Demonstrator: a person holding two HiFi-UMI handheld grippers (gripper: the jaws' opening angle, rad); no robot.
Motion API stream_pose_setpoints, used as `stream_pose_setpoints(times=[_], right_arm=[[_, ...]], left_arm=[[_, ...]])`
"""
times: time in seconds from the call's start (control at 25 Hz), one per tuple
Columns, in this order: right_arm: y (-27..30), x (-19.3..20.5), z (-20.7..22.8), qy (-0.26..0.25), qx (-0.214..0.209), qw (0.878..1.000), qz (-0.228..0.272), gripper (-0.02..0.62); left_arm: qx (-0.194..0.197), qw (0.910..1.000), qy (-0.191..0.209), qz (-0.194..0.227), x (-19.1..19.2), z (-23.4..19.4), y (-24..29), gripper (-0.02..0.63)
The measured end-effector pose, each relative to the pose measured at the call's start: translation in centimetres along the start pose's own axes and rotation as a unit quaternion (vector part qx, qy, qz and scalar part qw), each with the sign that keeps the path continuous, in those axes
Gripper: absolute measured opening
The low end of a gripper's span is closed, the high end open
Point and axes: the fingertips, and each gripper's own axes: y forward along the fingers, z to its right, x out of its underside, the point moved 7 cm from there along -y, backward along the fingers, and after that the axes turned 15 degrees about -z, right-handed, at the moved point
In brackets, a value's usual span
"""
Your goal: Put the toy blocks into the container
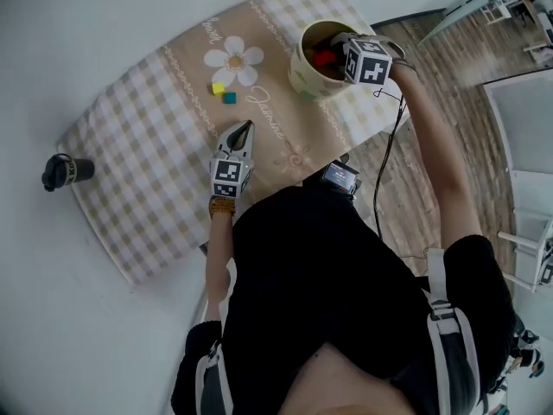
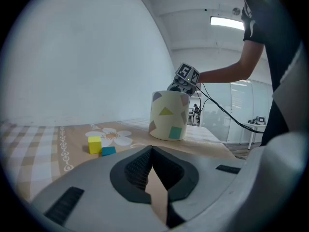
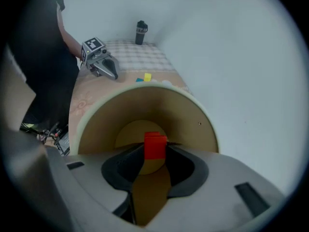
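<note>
Overhead, the head view shows a checked cloth with a daisy print [image 1: 155, 171] spread on the tabletop. The left tool [image 1: 248, 127] hangs above the cloth's middle, pointing towards 1 o'clock. A yellow block [image 1: 218, 88] and a teal block [image 1: 229, 98] lie on the cloth just beside each other, at 11 o'clock from that tool's tip. The container [image 1: 299, 69], a cream cup patterned with coloured shapes, stands at the cloth's 1 o'clock corner. The right tool [image 1: 333, 55] reaches into its mouth with a red block [image 1: 325, 58] at its tip. A dark bottle [image 1: 65, 171] stands off the cloth's edge at 9 o'clock.

The left gripper view shows this tool's jaws pressed together with nothing between them. The two blocks sit at 10 o'clock from the jaw tips and the container at 12 o'clock, with the other tool's marker cube above its rim.

The right gripper view shows these jaws clamped on the red block, held over the container's open mouth with the cup's floor visible behind it. The left tool and the bottle lie beyond, towards 11 o'clock.
</note>
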Motion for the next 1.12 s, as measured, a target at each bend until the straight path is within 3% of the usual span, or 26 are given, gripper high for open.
stream_pose_setpoints(times=[0.16, 0.28, 0.56, 0.64, 0.8, 0.92, 1.12], right_arm=[[1.7, -0.7, 0.3, -0.034, -0.029, 0.998, -0.046, 0.143], [2.2, -1.0, 0.4, -0.037, -0.042, 0.997, -0.048, 0.146], [1.6, -1.3, 0.8, -0.015, -0.04, 0.999, -0.006, 0.154], [1.3, -1.3, 0.8, -0.01, -0.038, 0.999, 0.003, 0.193], [-1.4, -1.7, 1.7, 0.028, 0.012, 0.998, 0.062, 0.193], [-5.7, -2.7, 2.1, 0.088, 0.066, 0.982, 0.156, 0.193], [-12.9, -7.1, 0.2, 0.147, 0.135, 0.924, 0.326, 0.191]], left_arm=[[-0.001, 1.0, 0.0, 0.0, 0.0, 0.0, -0.1, -0.009], [-0.001, 1.0, -0.001, 0.001, 0.0, 0.1, -0.1, -0.009], [-0.002, 1.0, 0.001, -0.001, 0.2, -0.1, 0.0, -0.009], [-0.002, 1.0, 0.0, -0.001, 0.1, 0.0, -0.1, -0.009], [0.0, 1.0, -0.001, 0.0, -0.1, 0.0, -0.1, -0.009], [0.0, 1.0, 0.001, 0.004, 0.1, 0.1, 0.1, -0.009], [0.004, 1.0, 0.002, 0.007, -0.3, 0.3, 0.2, -0.009]])
